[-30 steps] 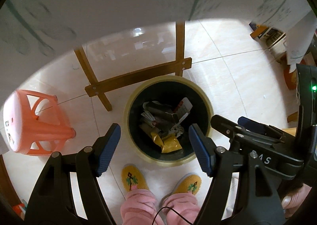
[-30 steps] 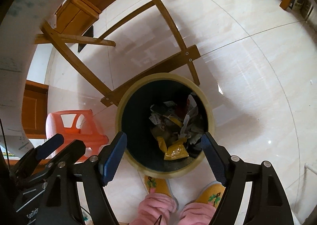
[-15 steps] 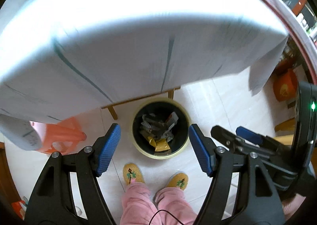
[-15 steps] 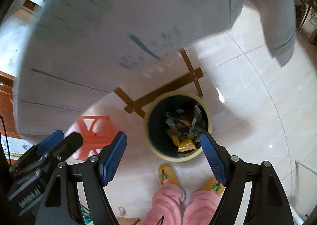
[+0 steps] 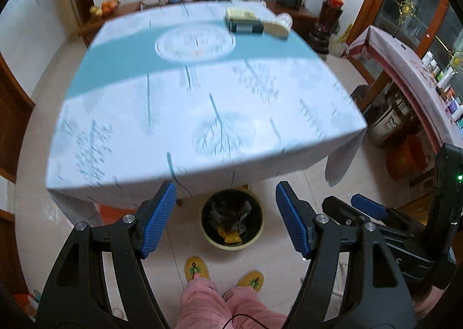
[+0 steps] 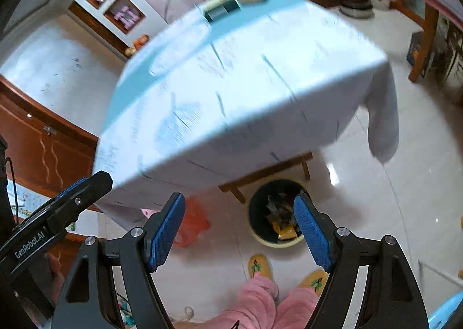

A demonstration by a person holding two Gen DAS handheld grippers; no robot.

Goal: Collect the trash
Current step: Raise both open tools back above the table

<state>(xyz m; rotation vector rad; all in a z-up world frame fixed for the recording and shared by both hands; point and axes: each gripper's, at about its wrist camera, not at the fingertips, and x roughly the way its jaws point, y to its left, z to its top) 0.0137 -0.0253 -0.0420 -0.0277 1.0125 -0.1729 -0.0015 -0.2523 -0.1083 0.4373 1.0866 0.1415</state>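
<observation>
Trash already sits in the bin (image 5: 232, 223) on the floor just under the near edge of the counter (image 5: 202, 115): crumpled wrappers and a yellow packet (image 6: 285, 233) lie inside it, so I judge that part of the collecting done. My left gripper (image 5: 225, 216) is released, its fingers (image 5: 157, 214) spread wide with nothing between them, and my right gripper (image 6: 241, 230) is the same, blue pads (image 6: 311, 235) apart and empty. Both look down over the cloth-covered counter from above the bin. The near and middle stretch of the cloth looks bare, though it is blurred. At the far edge lie a dark box (image 5: 245, 25) and something pale and roundish (image 5: 277, 25) touching it; I cannot tell whether these are trash. If they are, they are what is left to fetch, well apart from the bin.
</observation>
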